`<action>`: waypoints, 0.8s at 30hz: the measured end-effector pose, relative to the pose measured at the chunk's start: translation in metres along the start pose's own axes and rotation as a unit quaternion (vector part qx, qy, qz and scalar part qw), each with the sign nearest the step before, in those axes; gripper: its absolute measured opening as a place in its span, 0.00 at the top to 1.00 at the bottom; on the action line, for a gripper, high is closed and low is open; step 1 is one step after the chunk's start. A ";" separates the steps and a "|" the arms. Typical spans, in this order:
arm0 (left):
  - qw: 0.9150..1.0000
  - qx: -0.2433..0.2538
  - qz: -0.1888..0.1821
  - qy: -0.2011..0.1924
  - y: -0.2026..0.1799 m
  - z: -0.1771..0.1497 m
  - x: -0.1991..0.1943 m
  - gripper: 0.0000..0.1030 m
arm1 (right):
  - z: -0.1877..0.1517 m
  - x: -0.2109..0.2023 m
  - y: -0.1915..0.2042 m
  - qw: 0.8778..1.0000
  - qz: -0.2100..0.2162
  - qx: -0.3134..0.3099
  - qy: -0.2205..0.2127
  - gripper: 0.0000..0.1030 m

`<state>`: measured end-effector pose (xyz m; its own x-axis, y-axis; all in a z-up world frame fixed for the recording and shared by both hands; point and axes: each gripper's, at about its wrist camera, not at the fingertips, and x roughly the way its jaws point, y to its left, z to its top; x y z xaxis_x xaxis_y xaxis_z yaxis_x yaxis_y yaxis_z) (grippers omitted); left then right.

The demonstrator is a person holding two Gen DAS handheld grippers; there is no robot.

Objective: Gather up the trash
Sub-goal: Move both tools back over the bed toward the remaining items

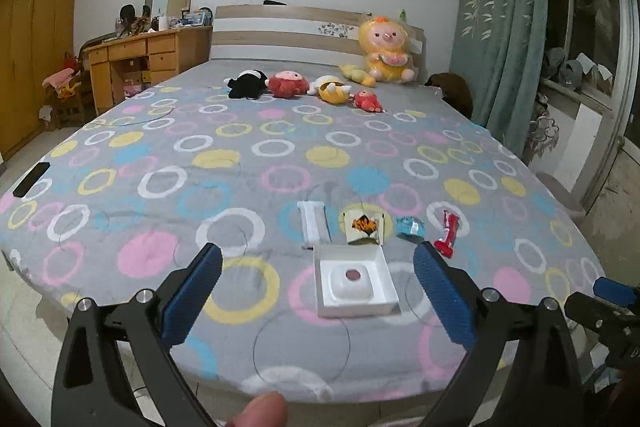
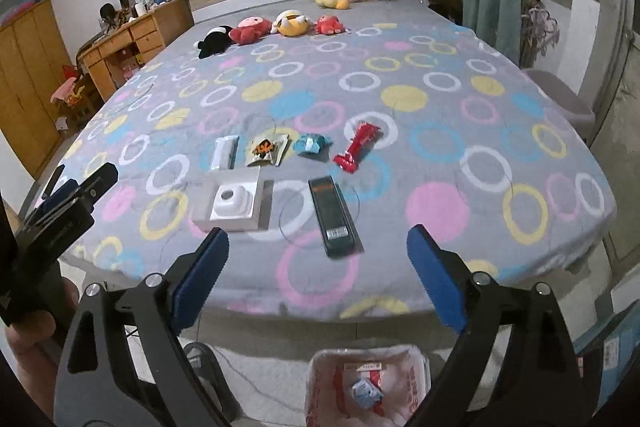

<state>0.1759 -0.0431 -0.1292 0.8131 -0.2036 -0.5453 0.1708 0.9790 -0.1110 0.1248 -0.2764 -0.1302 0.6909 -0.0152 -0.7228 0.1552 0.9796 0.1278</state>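
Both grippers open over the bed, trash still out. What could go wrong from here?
1. The open white box is wide and shallow; fingers may slip off its rim or tip it.
2. The blue wrapper and red wrapper lie close together; one grasp may drag both.
3. The bin is below the bed edge, so drops could miss.

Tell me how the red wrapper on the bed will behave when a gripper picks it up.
The red wrapper looks crinkled and pinched at one end, so it will probably flex rather than stay stiff. It lies flat and thin on the soft bedspread, so it is likely light and may slide or sink away under the pads. It seems unlikely to roll.
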 end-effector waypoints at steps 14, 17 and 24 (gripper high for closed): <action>1.000 0.015 -0.005 0.013 -0.006 0.026 0.040 0.09 | 0.029 0.020 0.007 1.000 -0.008 -0.013 -0.014 0.14; 0.999 0.013 -0.005 0.032 -0.004 0.026 0.053 0.09 | 0.034 0.029 0.008 1.000 -0.003 -0.016 -0.007 0.14; 0.994 0.005 0.000 0.112 0.000 0.010 0.099 0.09 | 0.042 0.062 0.006 0.999 -0.001 -0.027 0.030 0.14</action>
<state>0.2623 -0.0634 -0.1750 0.6690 -0.1964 -0.7169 0.1775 0.9788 -0.1026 0.1983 -0.2801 -0.1462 0.6475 -0.0069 -0.7621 0.1170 0.9890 0.0905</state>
